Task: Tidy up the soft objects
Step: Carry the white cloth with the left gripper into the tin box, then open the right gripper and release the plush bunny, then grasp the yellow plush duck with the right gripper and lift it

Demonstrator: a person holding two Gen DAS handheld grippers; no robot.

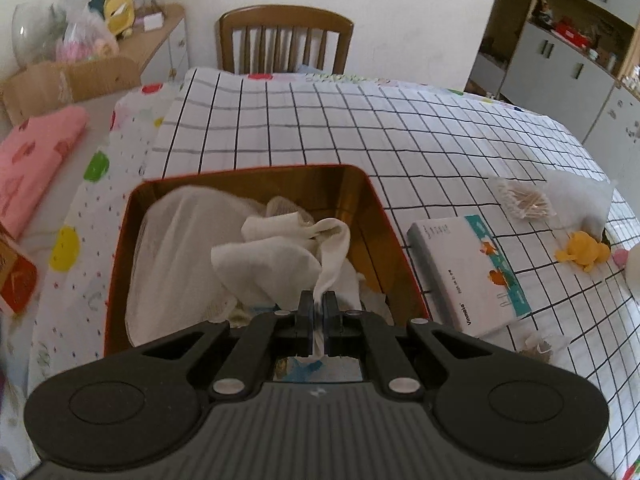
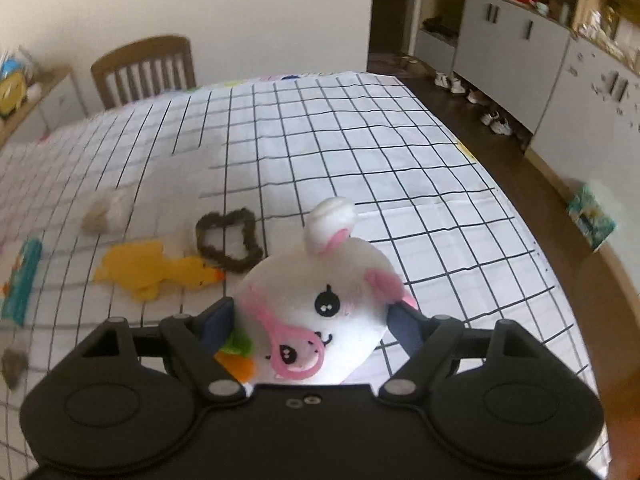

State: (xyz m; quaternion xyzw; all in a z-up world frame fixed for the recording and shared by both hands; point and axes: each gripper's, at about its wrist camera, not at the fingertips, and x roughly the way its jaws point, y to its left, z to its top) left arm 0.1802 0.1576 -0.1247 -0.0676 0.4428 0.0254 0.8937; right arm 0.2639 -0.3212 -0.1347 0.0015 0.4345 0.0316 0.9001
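Note:
In the left wrist view my left gripper (image 1: 319,300) is shut on a white sock (image 1: 334,256), holding it over a red tin box (image 1: 376,200) that holds white cloths (image 1: 176,248). In the right wrist view my right gripper (image 2: 310,312) is shut on a white plush bunny (image 2: 320,304) with pink ears, held above the checked tablecloth (image 2: 360,152). A yellow plush duck (image 2: 152,268) and a brown fuzzy loop (image 2: 228,240) lie on the table to the left of the bunny. The duck also shows in the left wrist view (image 1: 584,250).
A white box with a teal stripe (image 1: 468,272), a packet of cotton swabs (image 1: 524,200) and a white bag (image 1: 580,204) lie right of the tin. A wooden chair (image 1: 286,40) stands at the far edge. A pink cloth (image 1: 36,156) lies at the left.

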